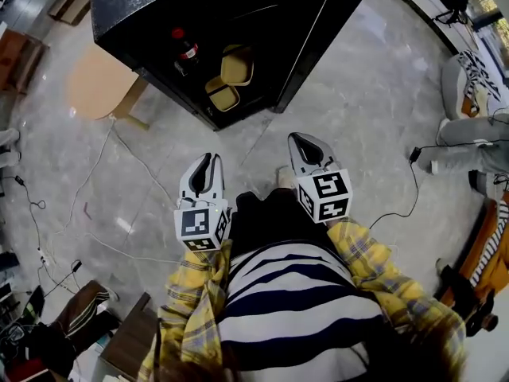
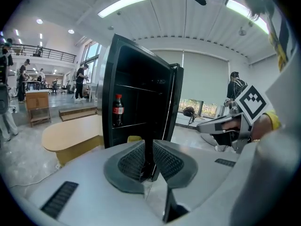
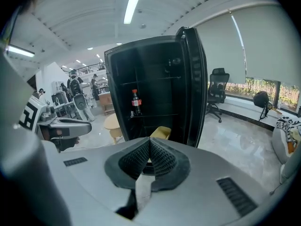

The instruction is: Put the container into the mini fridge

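Note:
The black mini fridge (image 1: 135, 6) stands open on the floor ahead of me. Two yellow containers, one (image 1: 237, 64) above the other (image 1: 223, 94), sit inside it next to a cola bottle (image 1: 185, 50). My left gripper (image 1: 211, 159) and right gripper (image 1: 301, 140) hover close to my body, short of the fridge, both shut and empty. In the left gripper view the left gripper (image 2: 146, 142) points at the fridge, with the bottle (image 2: 118, 110) on a shelf and a yellow container (image 2: 134, 138) just above the jaws. In the right gripper view the right gripper (image 3: 149, 140) sits below a yellow container (image 3: 161, 132).
The fridge door (image 1: 322, 46) is swung out to the right. A round wooden table (image 1: 99, 82) stands left of the fridge. Cables (image 1: 95, 173) trail over the floor at left. A seated person's legs (image 1: 469, 134) are at the right. An office chair (image 3: 216, 86) stands beyond the door.

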`<state>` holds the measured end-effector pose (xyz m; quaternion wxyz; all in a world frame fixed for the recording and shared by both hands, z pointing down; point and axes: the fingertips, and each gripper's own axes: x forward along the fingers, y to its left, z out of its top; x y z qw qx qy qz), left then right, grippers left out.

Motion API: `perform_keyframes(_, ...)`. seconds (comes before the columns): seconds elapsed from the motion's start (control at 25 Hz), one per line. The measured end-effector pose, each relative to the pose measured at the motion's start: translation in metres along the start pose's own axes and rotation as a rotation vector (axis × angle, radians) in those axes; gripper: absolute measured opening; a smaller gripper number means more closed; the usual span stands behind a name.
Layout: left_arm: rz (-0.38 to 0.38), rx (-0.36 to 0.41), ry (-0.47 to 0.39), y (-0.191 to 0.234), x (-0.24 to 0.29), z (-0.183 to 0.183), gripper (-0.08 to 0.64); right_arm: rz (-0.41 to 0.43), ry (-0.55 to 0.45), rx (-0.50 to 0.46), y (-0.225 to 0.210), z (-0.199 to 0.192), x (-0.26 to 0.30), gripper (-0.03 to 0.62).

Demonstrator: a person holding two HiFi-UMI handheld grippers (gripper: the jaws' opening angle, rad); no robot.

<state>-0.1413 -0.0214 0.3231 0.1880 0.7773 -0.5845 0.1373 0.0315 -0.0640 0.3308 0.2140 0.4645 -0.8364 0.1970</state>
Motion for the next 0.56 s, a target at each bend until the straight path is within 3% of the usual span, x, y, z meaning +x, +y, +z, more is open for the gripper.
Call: perform_keyframes(0.56,0.061,-0.004,-0.006,0.023,-0.006,0.008,0.063,0.031,0.015,-0.029,-0.001,0.0,0.018,0.026)
